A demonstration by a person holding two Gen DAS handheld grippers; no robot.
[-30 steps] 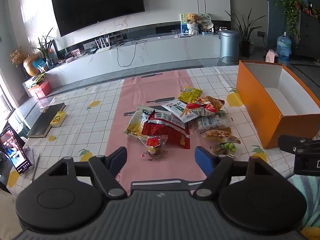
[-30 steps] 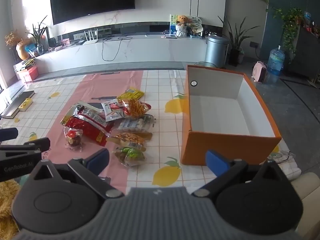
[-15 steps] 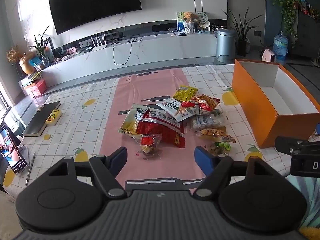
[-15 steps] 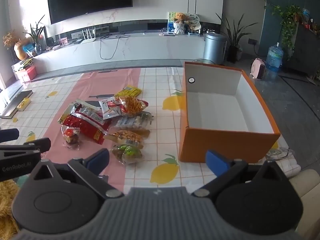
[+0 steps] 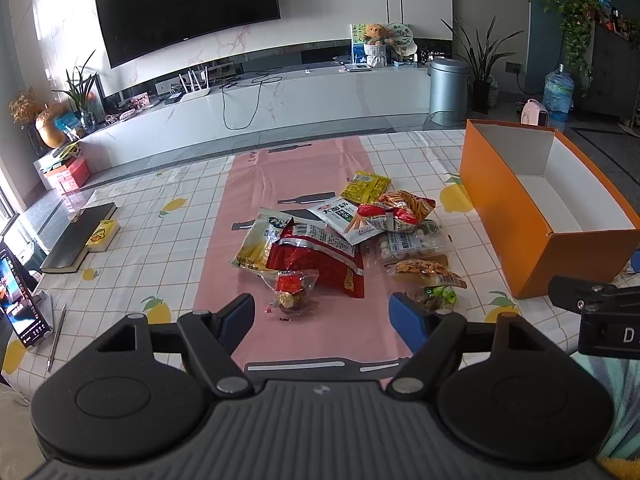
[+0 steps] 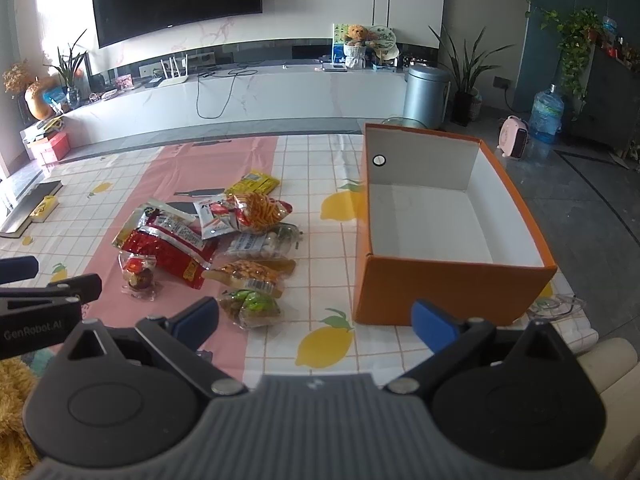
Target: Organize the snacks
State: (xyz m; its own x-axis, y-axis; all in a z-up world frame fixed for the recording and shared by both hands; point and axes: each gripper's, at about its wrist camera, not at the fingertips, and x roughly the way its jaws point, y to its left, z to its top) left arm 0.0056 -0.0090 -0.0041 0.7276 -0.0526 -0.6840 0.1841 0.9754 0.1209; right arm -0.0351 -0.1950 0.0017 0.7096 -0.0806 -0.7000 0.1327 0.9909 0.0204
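- Left claw (image 5: 322, 314): hovering low over the near edge of the desk (image 5: 168, 240), its blue-tipped fingers standing wide apart and gripping nothing.
- Right claw (image 6: 316, 318): likewise hanging above the near edge, fingers spread wide, nothing between them.
- Snack pile (image 5: 340, 240): lying loose on the pink strip (image 5: 256, 184) and the checked cloth, just ahead of both claws; nine packets are showing, several overlapping.
- Clear candy pouch (image 5: 291, 290), one: sitting nearest the left claw, in line with the gap between its fingers but beyond the tips, not touching them.
- Green-filled packet (image 6: 252, 304), one: lying nearest the right claw, just past its left fingertip (image 6: 196, 318) and a little inboard.
- Large red bag (image 5: 320, 258), one: lying behind the candy pouch, partly covering a yellow-and-white bag (image 5: 260, 240), one.
- White packet with red print (image 5: 344, 220), one: resting on the red bag's far edge, touching a bag of orange sticks (image 5: 404, 208), one.
- Yellow packet (image 5: 364, 186), one: lying farthest from the claws, at the back of the pile.
- Clear bag of pale round pieces (image 5: 410, 240), one, and a peanut packet (image 5: 424, 270), one: lying on the side of the pile nearer the box.
- Orange box (image 6: 452, 288), one: standing open with white walls, to the right of the pile and apart from it; its near wall is facing the right claw's right finger.
- Black book (image 5: 76, 236), one, and a phone (image 5: 20, 300), one: lying at the desk's left side, well apart from the snacks.
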